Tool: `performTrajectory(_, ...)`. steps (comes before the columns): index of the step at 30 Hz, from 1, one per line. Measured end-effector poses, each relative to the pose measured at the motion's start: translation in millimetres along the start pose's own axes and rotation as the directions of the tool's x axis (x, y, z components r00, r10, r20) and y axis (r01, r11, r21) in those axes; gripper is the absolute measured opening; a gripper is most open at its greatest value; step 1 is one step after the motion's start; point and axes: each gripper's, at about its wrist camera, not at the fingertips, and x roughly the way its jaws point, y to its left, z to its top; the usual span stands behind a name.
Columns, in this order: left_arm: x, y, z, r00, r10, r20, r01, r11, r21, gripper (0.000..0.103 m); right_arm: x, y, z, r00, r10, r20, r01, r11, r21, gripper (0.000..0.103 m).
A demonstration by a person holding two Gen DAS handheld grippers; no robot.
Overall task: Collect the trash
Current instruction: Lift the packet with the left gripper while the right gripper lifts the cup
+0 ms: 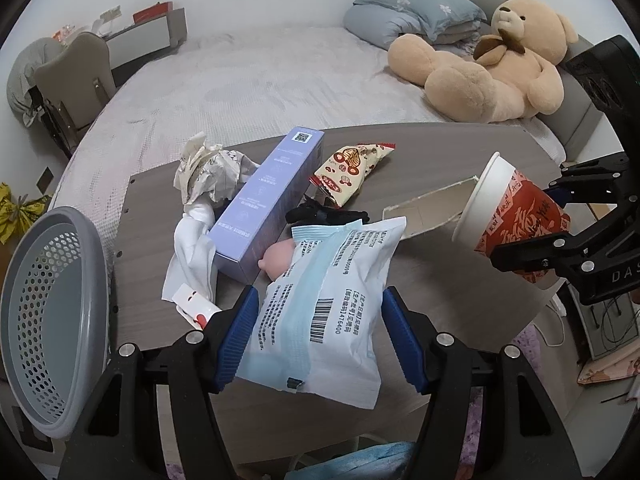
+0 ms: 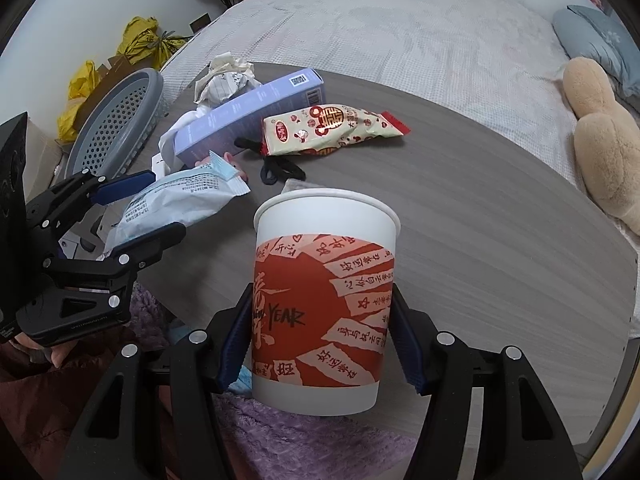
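The left gripper [image 1: 320, 336] pinches a white and blue packet [image 1: 320, 312] between its blue pads, up off the grey table [image 1: 420, 184]. The right gripper [image 2: 324, 332] squeezes a red and white paper cup [image 2: 324, 300] — also lifted. A grey basket [image 1: 52, 312] sits at the table's left edge, and a purple box [image 1: 268, 204] and a snack bag [image 1: 352, 172] lie on the table.

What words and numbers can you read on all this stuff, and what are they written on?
"YEAR": on the red paper cup, held by the right gripper.
"416400": beside the barcode on the white and blue packet, held by the left gripper.
"DAS": on the right gripper's body, cut off at the picture's edge.
Purple box: QR code only; its print is too small.
Snack bag: print too blurred.
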Motion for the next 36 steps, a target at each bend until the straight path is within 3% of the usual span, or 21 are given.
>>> performTrajectory(10, 12.6, -8.3, -8.9, 0.999, -0.018, -0.027, 0.019, 0.999, 0.029, 0.063, 2.3, -19.7, -36.9, 0.997, 0.04, 0.062, -0.048, 0.991, 0.129, 0.061)
performTrajectory(22, 33.1, -21.3, -7.2, 0.998, -0.004, -0.056, 0.007, 0.998, 0.056, 0.059, 10.1, -24.1, -56.4, 0.986, 0.102, 0.131, -0.126, 0.973, 0.192, 0.06)
performTrajectory(24, 28.1, -22.8, -6.8, 0.999, -0.006, -0.045, 0.009, 0.998, 0.061, 0.054, 7.9, -23.1, -57.6, 0.985, 0.102, 0.143, -0.128, 0.973, 0.193, 0.061)
performTrajectory(30, 0.3, -21.6, -4.7, 1.0, -0.007, 0.015, 0.006, 0.999, 0.051, 0.054, -1.9, -20.8, -58.6, 0.979, 0.083, 0.186, -0.121, 0.972, 0.201, 0.061)
performTrajectory(36, -34.5, -7.0, 1.4, 0.994, 0.042, 0.1, -0.043, 0.999, 0.004, 0.054, -13.8, -9.0, -52.0, 0.968, 0.056, 0.245, -0.105, 0.976, 0.191, 0.061)
